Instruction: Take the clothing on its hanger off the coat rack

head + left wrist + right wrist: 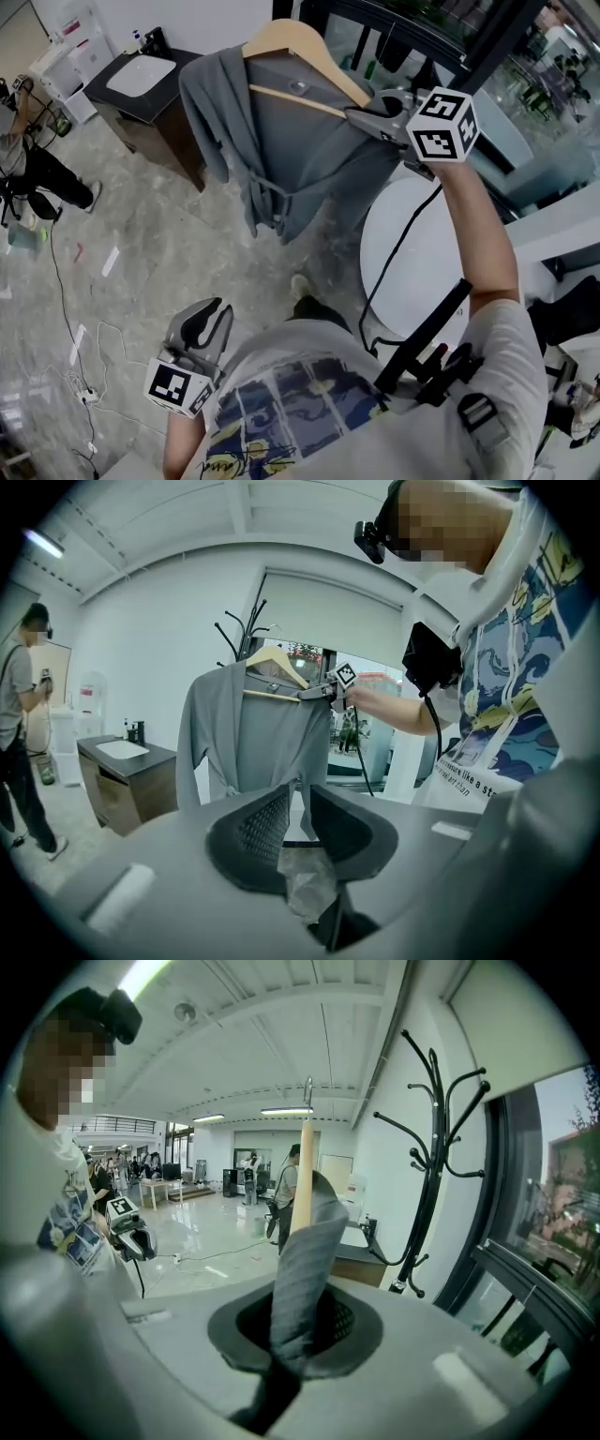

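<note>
1. Where the room opens out at the far left, another person (23,164) stands on the marbled floor. Near them is a dark cabinet (141,117) with a white basin (141,73) set in its top.
2. Low down by the holder's waist, the left gripper (208,321) hangs with its jaws a narrow slit apart. Nothing is caught between the pads, though a crumpled clear scrap, plastic perhaps, sits at their root. This gripper faces the clothing from well apart.
3. Up in the air in front of the holder, the grey garment (281,150) drapes over the wooden hanger (300,42). Its sleeves and a knotted tie dangle loose below.
4. At the end of a raised arm, the right gripper (375,117) has its jaws pressed together on the hanger's right shoulder, pinching it through the grey cloth. In the right gripper view the fabric fills the gap between the jaws, and the pale wooden arm runs up out of it.
5. At the top of the hanger, its metal hook (307,1091) stands free and touches nothing.
6. Further right, the black coat rack (433,1138) stands by the window, well apart from the hanger.
</note>
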Demonstrator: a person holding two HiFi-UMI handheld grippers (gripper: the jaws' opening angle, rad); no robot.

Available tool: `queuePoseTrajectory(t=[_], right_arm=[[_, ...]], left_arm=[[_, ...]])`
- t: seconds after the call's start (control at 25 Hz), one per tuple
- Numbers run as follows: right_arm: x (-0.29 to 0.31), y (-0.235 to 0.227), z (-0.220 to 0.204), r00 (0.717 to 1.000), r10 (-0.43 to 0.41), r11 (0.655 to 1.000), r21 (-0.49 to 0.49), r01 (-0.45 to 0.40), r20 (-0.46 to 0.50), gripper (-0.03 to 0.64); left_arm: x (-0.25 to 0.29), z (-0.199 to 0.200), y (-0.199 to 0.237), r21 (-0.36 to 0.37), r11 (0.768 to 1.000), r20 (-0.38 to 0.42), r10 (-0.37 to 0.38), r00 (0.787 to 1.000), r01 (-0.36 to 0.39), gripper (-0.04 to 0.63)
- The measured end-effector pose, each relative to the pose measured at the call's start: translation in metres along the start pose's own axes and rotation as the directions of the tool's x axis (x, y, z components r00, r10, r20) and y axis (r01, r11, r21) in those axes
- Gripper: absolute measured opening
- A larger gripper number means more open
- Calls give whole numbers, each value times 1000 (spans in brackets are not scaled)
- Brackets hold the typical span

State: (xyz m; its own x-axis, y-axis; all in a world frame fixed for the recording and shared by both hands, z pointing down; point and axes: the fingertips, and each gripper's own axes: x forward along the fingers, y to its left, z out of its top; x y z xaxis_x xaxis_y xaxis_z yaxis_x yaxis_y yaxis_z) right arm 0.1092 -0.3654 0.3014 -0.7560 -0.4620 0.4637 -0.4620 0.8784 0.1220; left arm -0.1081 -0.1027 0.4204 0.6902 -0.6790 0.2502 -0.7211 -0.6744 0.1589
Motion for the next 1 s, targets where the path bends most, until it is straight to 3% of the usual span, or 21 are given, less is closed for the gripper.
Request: queuePoseTrajectory(t=[0.68,1.0], right_arm=[[-33,147,-16,999,53,998,-42,-53,9,13],[-36,183,-24,998,66,997,-42,-66,8,14]], left_arm=[[-37,-31,-32,2,999,-12,-42,999,42,72],[-41,-35,-38,-5,998,-28,-60,998,60,72]])
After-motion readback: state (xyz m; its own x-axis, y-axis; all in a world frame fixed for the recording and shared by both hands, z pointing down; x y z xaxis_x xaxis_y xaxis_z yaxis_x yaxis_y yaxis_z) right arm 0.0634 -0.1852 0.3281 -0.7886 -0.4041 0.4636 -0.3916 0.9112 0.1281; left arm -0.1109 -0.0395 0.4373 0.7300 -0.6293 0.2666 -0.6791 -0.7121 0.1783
